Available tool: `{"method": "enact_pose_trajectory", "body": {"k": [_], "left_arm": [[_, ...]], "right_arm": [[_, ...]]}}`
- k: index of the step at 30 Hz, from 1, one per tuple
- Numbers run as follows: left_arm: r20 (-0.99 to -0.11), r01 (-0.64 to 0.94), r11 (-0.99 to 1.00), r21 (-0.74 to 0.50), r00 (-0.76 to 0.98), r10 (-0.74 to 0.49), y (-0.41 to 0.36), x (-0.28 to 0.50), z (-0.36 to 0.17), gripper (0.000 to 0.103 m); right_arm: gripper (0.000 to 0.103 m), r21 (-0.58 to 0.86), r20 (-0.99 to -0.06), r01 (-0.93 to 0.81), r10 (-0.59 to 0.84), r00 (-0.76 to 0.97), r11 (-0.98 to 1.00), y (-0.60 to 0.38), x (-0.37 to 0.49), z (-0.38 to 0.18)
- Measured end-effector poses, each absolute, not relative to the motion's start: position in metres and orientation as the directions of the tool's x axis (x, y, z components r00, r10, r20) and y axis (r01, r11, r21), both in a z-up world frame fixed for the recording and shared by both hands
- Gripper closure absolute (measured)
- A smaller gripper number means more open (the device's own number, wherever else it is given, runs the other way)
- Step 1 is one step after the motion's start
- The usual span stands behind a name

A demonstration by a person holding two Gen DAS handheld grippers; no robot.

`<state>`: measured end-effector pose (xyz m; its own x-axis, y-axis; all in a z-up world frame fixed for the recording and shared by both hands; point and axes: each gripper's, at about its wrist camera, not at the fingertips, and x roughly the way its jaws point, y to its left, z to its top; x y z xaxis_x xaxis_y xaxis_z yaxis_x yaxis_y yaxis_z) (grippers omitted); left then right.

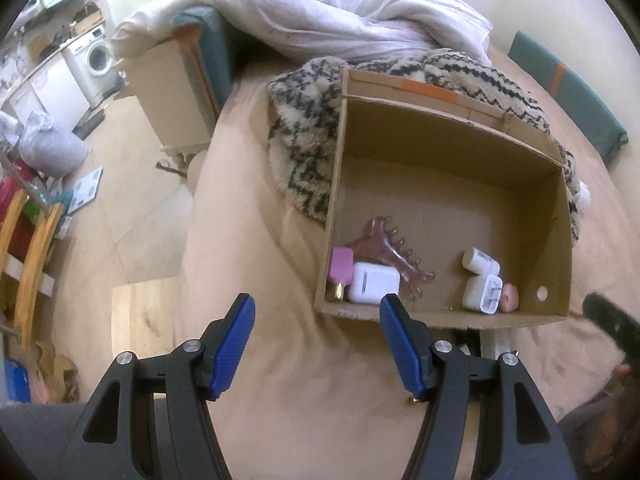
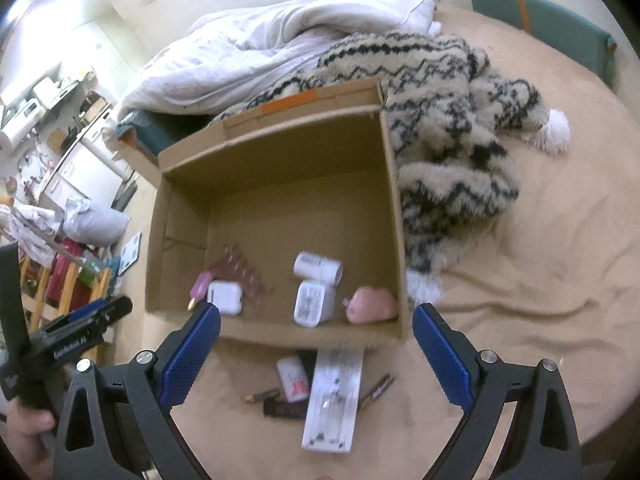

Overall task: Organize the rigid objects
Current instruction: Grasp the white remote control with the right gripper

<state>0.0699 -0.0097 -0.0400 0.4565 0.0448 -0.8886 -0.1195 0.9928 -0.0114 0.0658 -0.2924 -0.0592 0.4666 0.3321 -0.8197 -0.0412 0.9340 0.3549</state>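
An open cardboard box [image 1: 440, 148] [image 2: 280, 152] sits on the bed. Inside it lie a pink hair claw [image 1: 384, 254], a pink bottle [image 1: 340, 266], a white case [image 1: 374, 282], two white chargers [image 2: 314, 304] and a pink round thing [image 2: 370, 300]. On the sheet in front of the box lie a small white bottle [image 2: 294, 378], a long white packet [image 2: 334, 396], a dark flat piece [image 2: 284, 410] and two pen-like sticks [image 2: 262, 396]. My left gripper [image 1: 318, 332] is open and empty, just short of the box's near-left corner. My right gripper [image 2: 316, 344] stands open above the loose items.
A fuzzy zigzag blanket [image 2: 448, 128] and a white duvet [image 1: 320, 12] lie behind the box. The bed's left edge drops to a wooden floor [image 1: 132, 200] with clutter, a wooden rack [image 1: 28, 248] and a washing machine [image 1: 98, 58]. A hand [image 2: 24, 436] holds the left gripper.
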Motion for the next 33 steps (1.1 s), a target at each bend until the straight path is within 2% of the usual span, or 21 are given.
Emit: {"method": "enact_pose_trajectory", "body": {"k": [8,16,17,18,20,24,27,33], "left_arm": [[-0.913,-0.162,0.986,-0.041,0.408,0.029,-0.003,0.062,-0.052,0.041],[-0.924,-0.179,0.982,-0.056,0.383,0.017,-0.007,0.065,-0.058,0.041],[-0.924,-0.176,0.983,-0.056,0.382,0.016,-0.008,0.065,-0.058,0.041],[-0.925,-0.174,0.983,-0.056,0.381,0.014,-0.009,0.065,-0.058,0.041],[-0.926,-0.172,0.983,-0.062,0.378,0.007,-0.01,0.066,-0.058,0.041],[-0.927,-0.174,0.981,-0.083,0.375,-0.012,-0.012,0.068,-0.058,0.041],[-0.929,-0.174,0.981,-0.085,0.37,-0.015,-0.012,0.068,-0.06,0.041],[-0.94,-0.186,0.978,-0.098,0.339,-0.029,-0.008,0.067,-0.066,0.041]], "right_arm": [[0.0,0.367,-0.861,0.048,0.319,0.397,0.929,-0.3,0.064,-0.085],[0.001,0.428,-0.897,0.172,0.394,0.198,0.888,-0.303,0.076,-0.138],[0.011,0.432,-0.898,0.177,0.403,0.176,0.884,-0.302,0.076,-0.143],[0.025,0.436,-0.898,0.177,0.414,0.149,0.882,-0.299,0.077,-0.149],[0.037,0.431,-0.902,0.173,0.418,0.106,0.885,-0.293,0.081,-0.16],[0.042,0.357,-0.934,0.123,0.354,0.045,0.926,-0.277,0.088,-0.173],[0.056,0.339,-0.94,0.106,0.34,0.009,0.935,-0.269,0.088,-0.183],[0.056,0.31,-0.951,0.069,0.31,0.011,0.948,-0.26,0.081,-0.183]]}}
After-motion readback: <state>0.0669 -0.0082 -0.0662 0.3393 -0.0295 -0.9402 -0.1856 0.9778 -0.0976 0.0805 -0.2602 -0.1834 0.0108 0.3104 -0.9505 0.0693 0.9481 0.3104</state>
